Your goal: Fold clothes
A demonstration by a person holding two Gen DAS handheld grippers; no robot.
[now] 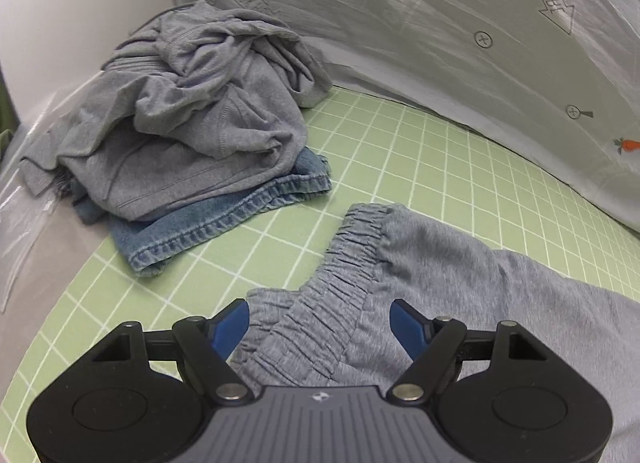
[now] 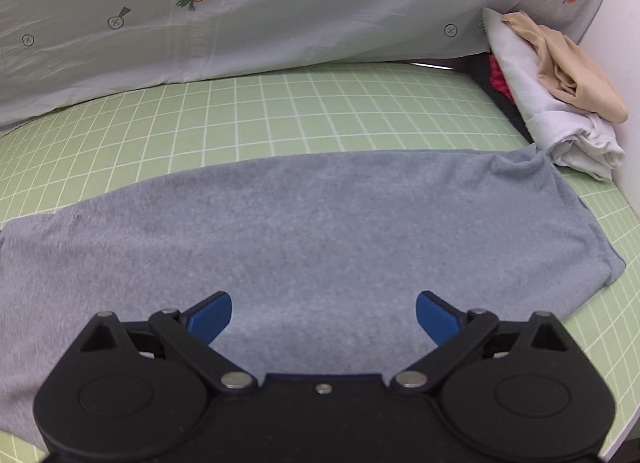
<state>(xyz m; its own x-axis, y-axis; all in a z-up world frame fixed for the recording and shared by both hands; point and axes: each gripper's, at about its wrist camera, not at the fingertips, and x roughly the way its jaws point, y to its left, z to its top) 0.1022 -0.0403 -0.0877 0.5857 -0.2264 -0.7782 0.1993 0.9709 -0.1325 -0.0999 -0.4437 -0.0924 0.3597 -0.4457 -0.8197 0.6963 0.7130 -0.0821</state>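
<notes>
So at this point the grey marl jersey trousers [image 2: 304, 231] were laid out flat across the pale green cutting mat with the white grid [image 2: 320, 111], running pretty much edge to edge through the middle of the right wrist view. The gathered elastic waistband [image 1: 344, 275] showed up in the lower middle of the left wrist view, a bit rumpled and angled.

The left gripper [image 1: 320, 327] was spread, blue pads either side of that waistband, but I couldn't see them pressing on the cloth, so nothing pinched there. The right gripper [image 2: 324, 315] was wide open too, sitting over the plain leg fabric at the bottom centre of its frame, holding nothing.

Upper left of the left view there was a crumpled grey sweatshirt heap [image 1: 200, 111] on top of folded blue denim jeans [image 1: 224, 219]. Far right of the right view, a stack with a white cloth [image 2: 560, 131] and a beige garment [image 2: 576, 75] on it. A pale grey sheet printed with carrots [image 2: 280, 11] hung along the back.

My read: this was the smoothing and lining-up stage, between grips, first fold not made yet. Next move probably needs both tools to close on matching edges, waistband on one side and leg hem on the other, then carry one end over evenly so it doesn't bunch.
</notes>
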